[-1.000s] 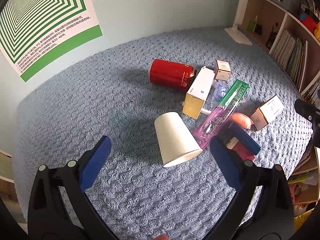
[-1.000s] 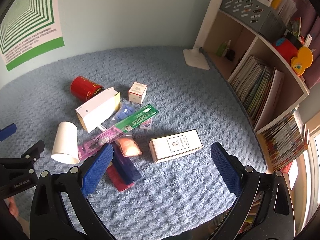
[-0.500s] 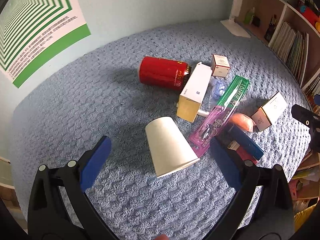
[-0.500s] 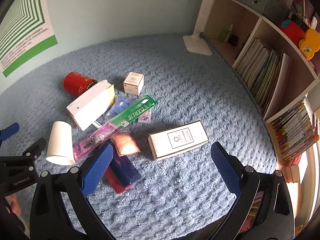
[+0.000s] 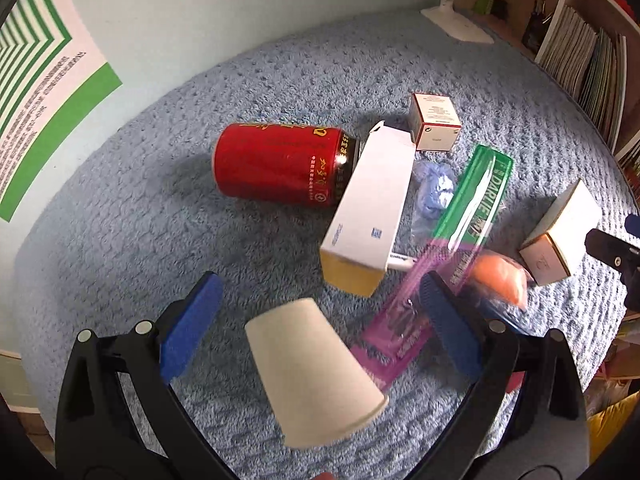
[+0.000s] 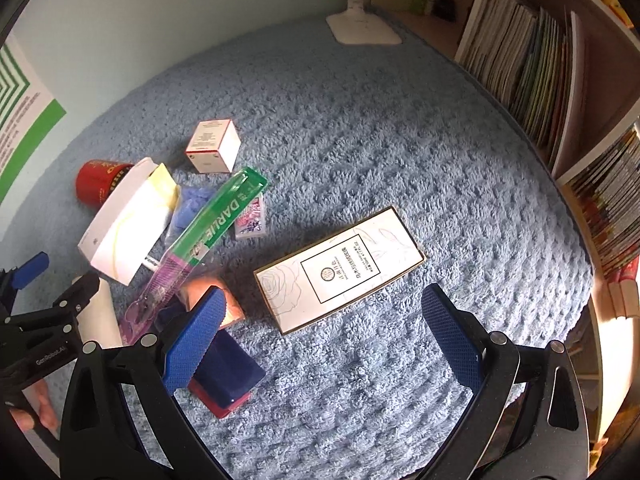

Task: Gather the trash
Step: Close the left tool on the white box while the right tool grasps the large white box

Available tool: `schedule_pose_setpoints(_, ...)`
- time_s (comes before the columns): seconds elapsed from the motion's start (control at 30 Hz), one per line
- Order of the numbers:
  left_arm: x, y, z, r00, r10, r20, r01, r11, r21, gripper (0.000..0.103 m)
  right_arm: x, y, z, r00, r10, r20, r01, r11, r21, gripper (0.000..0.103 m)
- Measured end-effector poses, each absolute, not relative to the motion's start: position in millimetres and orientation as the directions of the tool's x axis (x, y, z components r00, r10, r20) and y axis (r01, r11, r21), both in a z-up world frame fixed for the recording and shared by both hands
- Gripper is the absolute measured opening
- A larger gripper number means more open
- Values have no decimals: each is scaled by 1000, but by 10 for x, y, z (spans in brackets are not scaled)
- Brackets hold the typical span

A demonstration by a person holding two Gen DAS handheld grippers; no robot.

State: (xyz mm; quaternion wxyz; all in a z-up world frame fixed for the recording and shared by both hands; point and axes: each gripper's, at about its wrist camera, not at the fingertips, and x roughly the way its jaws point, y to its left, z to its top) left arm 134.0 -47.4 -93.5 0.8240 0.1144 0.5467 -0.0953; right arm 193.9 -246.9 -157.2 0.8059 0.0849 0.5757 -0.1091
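Trash lies on a blue carpet. In the left wrist view a white paper cup (image 5: 312, 372) lies on its side between the open fingers of my left gripper (image 5: 318, 328). Beyond it are a red can (image 5: 280, 164), a long white box (image 5: 372, 208), a small white cube box (image 5: 436, 122) and a green and pink toothbrush pack (image 5: 460, 232). My right gripper (image 6: 324, 340) is open just above a flat white rose-print box (image 6: 340, 268). A dark blue box (image 6: 228, 372) and an orange wrapper (image 6: 208, 288) lie by its left finger.
A bookshelf (image 6: 560, 80) full of books lines the right side. A white lamp base (image 6: 362, 30) stands at the far carpet edge. A green and white poster (image 5: 36, 92) hangs on the left wall. The left gripper's body shows in the right view (image 6: 36, 344).
Both grippers have moved down and forward toward the trash. The paper cup now lies between the left fingers, and the rose-print box lies nearer the right fingers.
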Motion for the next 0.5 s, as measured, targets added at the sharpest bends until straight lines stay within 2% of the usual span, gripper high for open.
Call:
schedule_pose_setpoints(0.13, 1484, -520, -1037, 367, -30, -930, 297, 951, 87, 95, 2018, -2524, -1744, 276, -72, -959, 336, 942, 26, 97)
schedule_pose_setpoints(0.2, 1545, -548, -1085, 356, -39, -934, 309, 948, 78, 91, 2058, -2550, -1811, 260, -63, -964, 366, 930, 39, 97)
schedule_pose_setpoints(0.33, 1621, -610, -1173, 339, -38, -940, 333, 939, 82, 83, 2134, -2593, -1944, 229, -33, -973, 424, 903, 70, 97)
schedule_pose_setpoints(0.5, 1656, -674, -1266, 316, -41, -948, 346, 935, 74, 68, 2215, -2596, -2058, 226, 7, -974, 464, 879, 114, 96)
